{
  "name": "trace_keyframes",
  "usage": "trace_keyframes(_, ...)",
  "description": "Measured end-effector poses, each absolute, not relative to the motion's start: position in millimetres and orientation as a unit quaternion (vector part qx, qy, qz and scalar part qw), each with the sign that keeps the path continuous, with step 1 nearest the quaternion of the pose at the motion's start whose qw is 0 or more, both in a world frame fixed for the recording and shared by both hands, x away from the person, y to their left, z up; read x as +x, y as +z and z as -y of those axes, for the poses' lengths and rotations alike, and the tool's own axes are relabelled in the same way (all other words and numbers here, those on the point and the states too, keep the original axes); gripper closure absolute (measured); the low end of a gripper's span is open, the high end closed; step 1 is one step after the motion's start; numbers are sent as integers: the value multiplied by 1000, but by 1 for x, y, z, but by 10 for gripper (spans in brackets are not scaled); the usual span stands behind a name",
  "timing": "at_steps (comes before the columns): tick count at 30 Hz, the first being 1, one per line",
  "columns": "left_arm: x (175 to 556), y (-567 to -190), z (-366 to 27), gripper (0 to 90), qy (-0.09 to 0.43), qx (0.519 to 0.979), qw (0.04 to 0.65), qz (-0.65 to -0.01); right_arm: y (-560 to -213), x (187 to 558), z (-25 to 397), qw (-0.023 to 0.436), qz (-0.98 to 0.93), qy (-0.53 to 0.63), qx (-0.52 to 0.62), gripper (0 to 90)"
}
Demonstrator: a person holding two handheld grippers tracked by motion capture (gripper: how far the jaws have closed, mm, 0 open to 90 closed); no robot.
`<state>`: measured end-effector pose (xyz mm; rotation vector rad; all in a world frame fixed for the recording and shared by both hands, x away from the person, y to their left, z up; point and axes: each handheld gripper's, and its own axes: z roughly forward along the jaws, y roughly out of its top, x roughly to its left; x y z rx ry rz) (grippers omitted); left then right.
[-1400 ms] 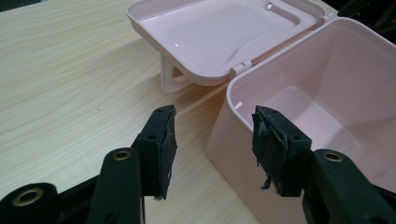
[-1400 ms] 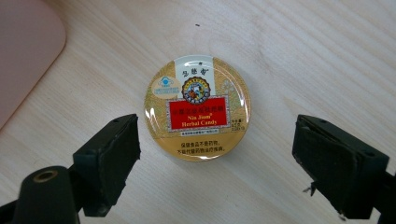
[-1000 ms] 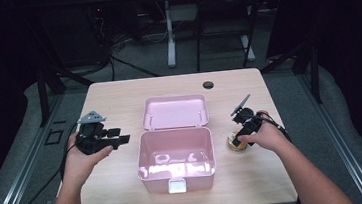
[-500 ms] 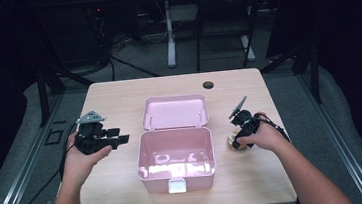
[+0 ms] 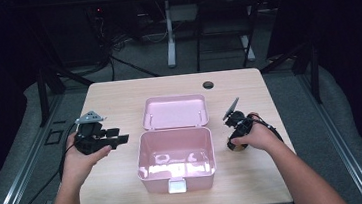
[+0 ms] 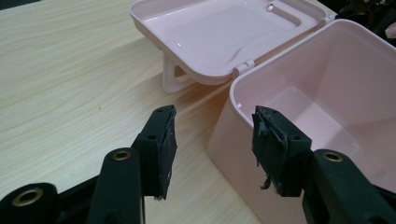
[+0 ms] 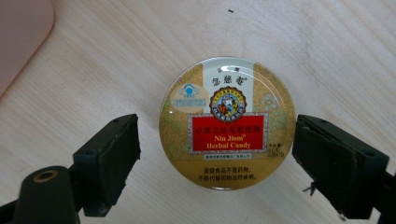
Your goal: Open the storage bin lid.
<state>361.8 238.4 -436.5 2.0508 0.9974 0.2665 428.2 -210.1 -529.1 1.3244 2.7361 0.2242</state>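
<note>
Dark floor, cables and stand legs surround a pale wooden table [image 5: 118,95] in the high view. At its centre sits a pink box [image 5: 175,158], lid [image 5: 175,111] swung back flat toward twelve o'clock and the inside looking bare apart from glare. At nine o'clock of the box the left gripper [image 5: 117,137] hangs above the wood, pointing toward three o'clock. At three o'clock of the box the right gripper [image 5: 237,144] tips downward over something small that the hand mostly hides.

From the left gripper view, the two black jaws stand apart with nothing between them, released, and aim at the near corner of the box [image 6: 327,107]; the lid [image 6: 219,32] lies toward twelve o'clock, resting on its handle.

From the right gripper view, a round gold candy tin [image 7: 228,122] with a red label lies flat on the table [image 7: 116,70], well apart from the box, whose edge [image 7: 18,37] shows at ten o'clock. The jaws stand wide at nine and three o'clock of the tin, straddling it with a gap on each side, clear of its rim.

I judge the step in hand to be the reach for the tin. Next, the right gripper [image 7: 217,163] needs to settle level with the rim, close squarely across the width, then lift and carry toward the box. The smooth low edge could slip if pinched too high.
</note>
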Motion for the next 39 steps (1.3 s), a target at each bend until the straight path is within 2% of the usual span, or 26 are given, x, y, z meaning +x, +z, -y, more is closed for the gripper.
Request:
trace_keyframes(11,362,-437,-239,493,105,814,411,-397,-536,434,206,60,-895,54,438,157)
trace_keyframes(16,362,-437,-239,493,105,813,411,-398,-536,435,209,52,-893,57,443,212)
trace_keyframes(39,362,-437,-238,493,105,815,410,-396,-538,429,215,38,-894,40,445,196)
